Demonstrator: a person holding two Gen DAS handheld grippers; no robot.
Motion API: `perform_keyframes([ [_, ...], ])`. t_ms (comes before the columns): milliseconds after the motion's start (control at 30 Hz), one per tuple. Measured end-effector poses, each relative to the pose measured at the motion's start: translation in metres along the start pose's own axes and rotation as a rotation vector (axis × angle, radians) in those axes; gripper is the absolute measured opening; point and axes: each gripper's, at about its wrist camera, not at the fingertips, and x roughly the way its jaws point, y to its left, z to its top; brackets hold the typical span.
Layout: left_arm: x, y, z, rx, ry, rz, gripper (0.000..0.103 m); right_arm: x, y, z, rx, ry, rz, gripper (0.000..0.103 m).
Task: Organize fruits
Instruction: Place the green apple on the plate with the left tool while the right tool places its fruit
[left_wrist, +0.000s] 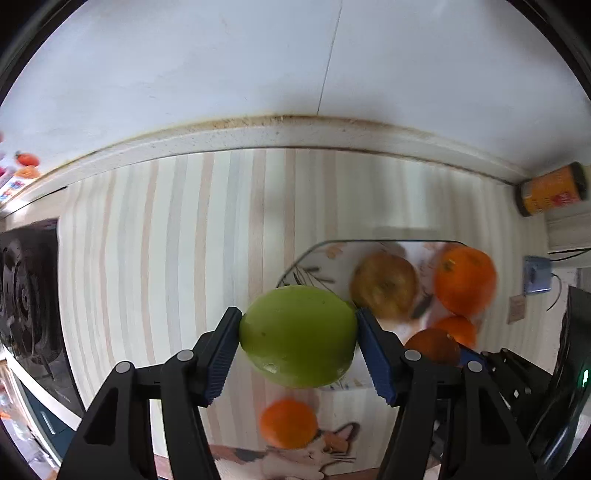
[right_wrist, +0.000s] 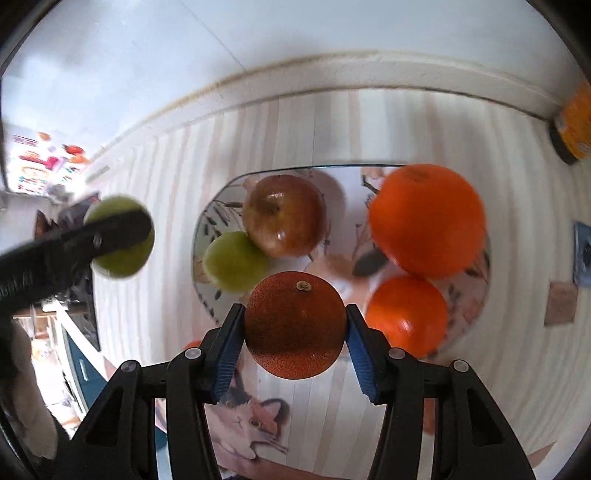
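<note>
My left gripper (left_wrist: 299, 314) is shut on a green apple (left_wrist: 299, 336), which hangs above the striped tablecloth just left of a glass plate (left_wrist: 310, 258). My right gripper (right_wrist: 294, 310) is shut on a dark reddish orange (right_wrist: 295, 325) over the plate's (right_wrist: 201, 229) near edge. On the plate lie a red-brown apple (right_wrist: 284, 216), a second green apple (right_wrist: 232, 262), a large orange (right_wrist: 428, 219) and a smaller orange (right_wrist: 406, 314). In the right wrist view the held green apple (right_wrist: 125, 258) shows at the left behind a black finger (right_wrist: 110, 232). A small orange (left_wrist: 288, 422) rests on the cloth.
An orange canister (left_wrist: 550, 190) lies in the back right corner against the white wall. A black stove (left_wrist: 26, 295) borders the cloth on the left. The cloth's near edge carries a cat picture (right_wrist: 255, 421). A blue socket (left_wrist: 535, 275) sits at the right.
</note>
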Motion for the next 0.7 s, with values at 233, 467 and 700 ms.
perform_keyframes([
  [233, 0.05, 0.001, 0.033, -0.011, 0.144, -0.033, 0.061, 0.032, -0.006, 0.014, -0.011, 0.089, -0.053, 0.056],
  [467, 0.071, 0.0, 0.038, -0.011, 0.213, -0.049, 0.061, 0.045, -0.006, 0.015, 0.016, 0.136, -0.06, 0.061],
  [700, 0.044, 0.003, 0.033, 0.002, 0.145, -0.072, 0.092, 0.03, -0.011, 0.012, 0.031, 0.121, -0.038, 0.092],
])
